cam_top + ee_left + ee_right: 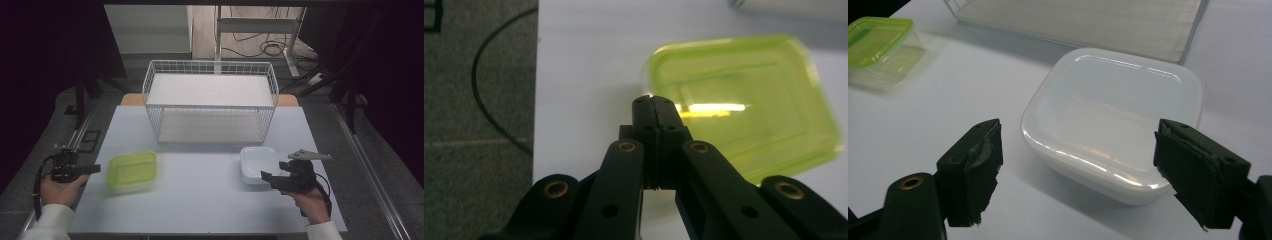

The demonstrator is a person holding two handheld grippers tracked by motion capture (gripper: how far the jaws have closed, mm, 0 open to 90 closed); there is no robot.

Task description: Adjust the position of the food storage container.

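Straddling the white box (1113, 120) with my right jaws wide, I should centre before squeezing; left jaws closed, empty.

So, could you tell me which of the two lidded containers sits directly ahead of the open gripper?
The white container, near the right gripper; the green container lies by the shut left gripper.

A pale grey-white rectangular tabletop (210, 200) filled the middle of the high view; grey speckled carpet floor (365, 150) lay at both sides; a metal floor rail (372, 175) ran down the lower right; at top centre stood a white metal desk frame (260, 25) over tangled black cables (267, 47) on a lighter floor; the upper corners lay in deep shadow; soft light fell from overhead.
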